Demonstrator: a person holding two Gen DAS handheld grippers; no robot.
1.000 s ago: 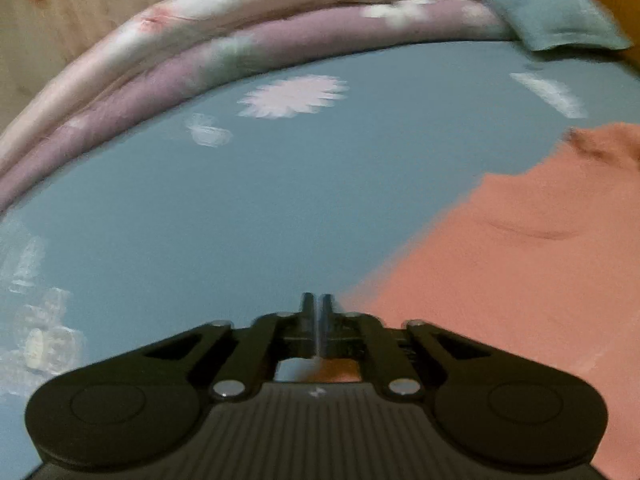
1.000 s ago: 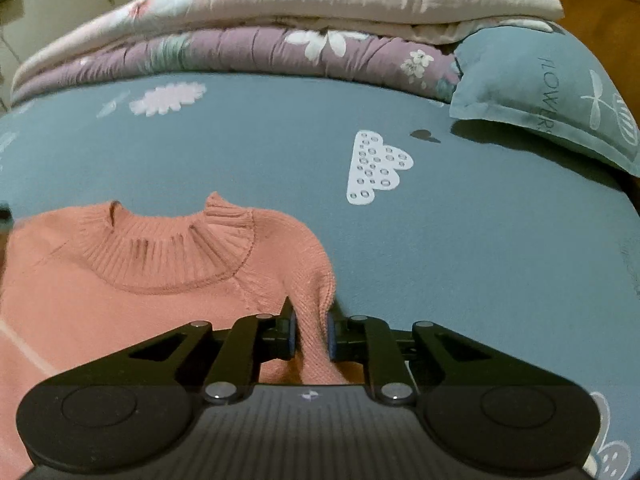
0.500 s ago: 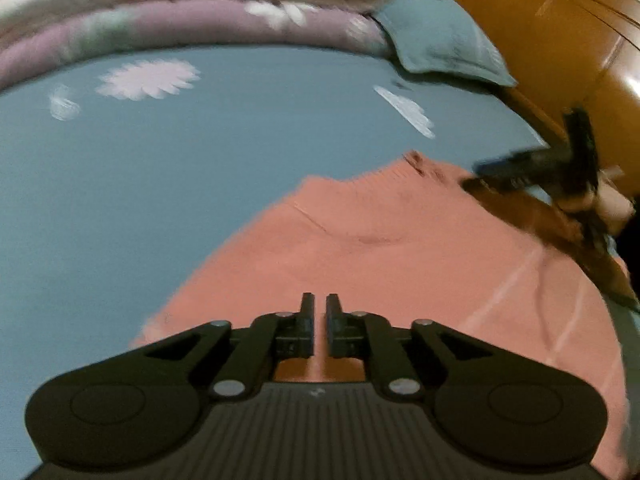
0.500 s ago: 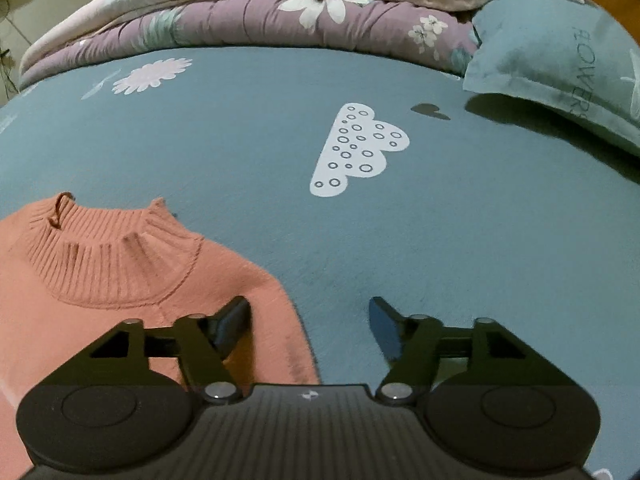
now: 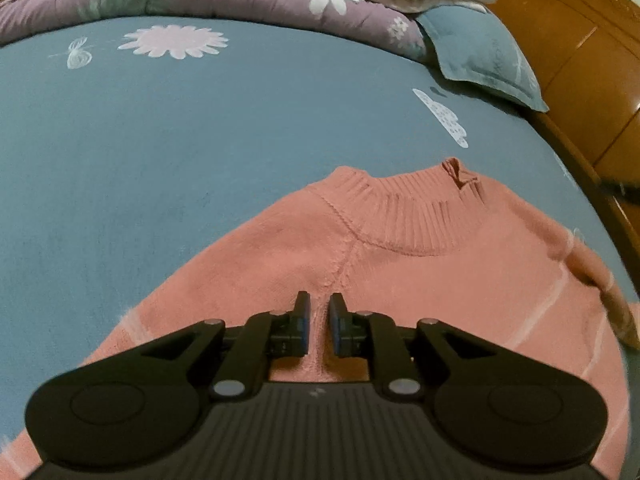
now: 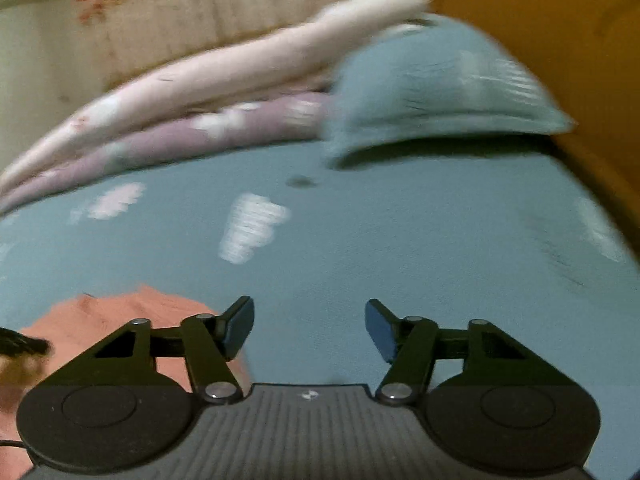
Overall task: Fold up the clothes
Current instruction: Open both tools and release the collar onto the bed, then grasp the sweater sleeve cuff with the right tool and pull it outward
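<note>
The bed (image 5: pixel 200 140) carries my pink sweater (image 5: pixel 400 264), spread flat, collar away from me. My right tool (image 6: pixel 310 330) gapes empty over bare sheet. My left tool (image 5: pixel 319 312), nearly closed and holding nothing, should pinch knit cleanly before folding.

The sweater (image 5: pixel 420 280) was salmon pink, with a ribbed collar (image 5: pixel 416 216) in the same pink and thin pale stripes running across its right side. Under it, the bedsheet (image 5: pixel 180 152) was dusty teal, printed with a white daisy (image 5: pixel 174 41), a white butterfly outline (image 5: pixel 79 53) and a white dotted cloud (image 5: pixel 444 117). Behind, the folded quilt (image 5: pixel 224 4) showed mauve with white flowers and green leaves, and a cream layer on top. The pillow (image 5: pixel 480 56) matched the sheet's teal. The headboard (image 5: pixel 580 52) was orange-brown wood. Both grippers were black, their pads blue.
</note>
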